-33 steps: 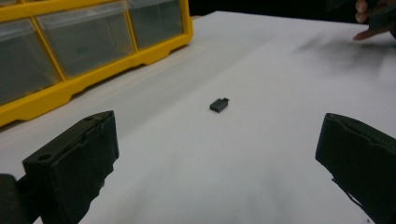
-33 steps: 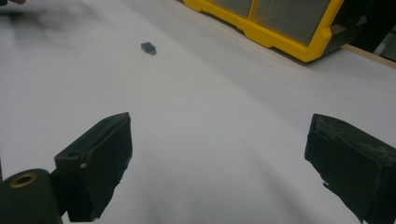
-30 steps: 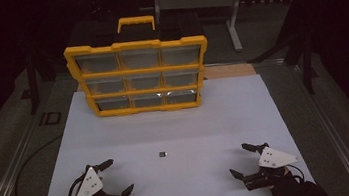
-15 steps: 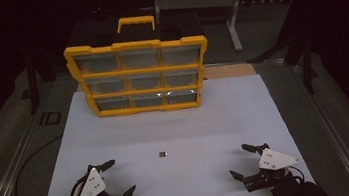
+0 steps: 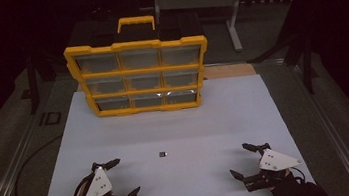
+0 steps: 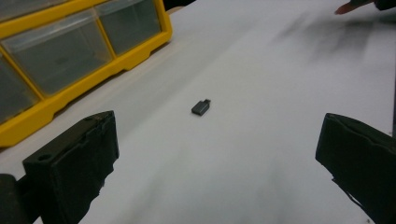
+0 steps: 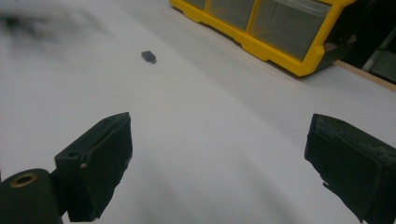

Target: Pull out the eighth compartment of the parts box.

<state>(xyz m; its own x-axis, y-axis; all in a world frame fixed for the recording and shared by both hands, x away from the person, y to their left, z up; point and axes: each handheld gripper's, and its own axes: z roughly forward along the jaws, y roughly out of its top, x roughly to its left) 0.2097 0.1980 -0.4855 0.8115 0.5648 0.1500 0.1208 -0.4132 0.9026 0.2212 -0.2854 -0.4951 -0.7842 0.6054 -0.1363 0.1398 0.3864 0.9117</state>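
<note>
White rectangular tabletop [image 5: 216,123] in a dark room, grey floor at both sides, metal desk frame [image 5: 231,0] at upper centre. Lower left: left gripper [image 5: 120,178], jaws wide apart, empty. Upper centre-left: yellow plastic organiser of nine clear drawers [image 5: 138,77], upright at the far edge. Centre, between both grippers and apart from each: small dark rectangular adapter [image 5: 162,154], flat on the surface; in the left gripper view [image 6: 201,107], long axis diagonal, narrow plug end toward upper right. Lower right: right gripper [image 5: 240,161], jaws likewise spread, empty.

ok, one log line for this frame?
left gripper: open, empty | right gripper: open, empty | small black adapter: on table between them, untouched
</note>
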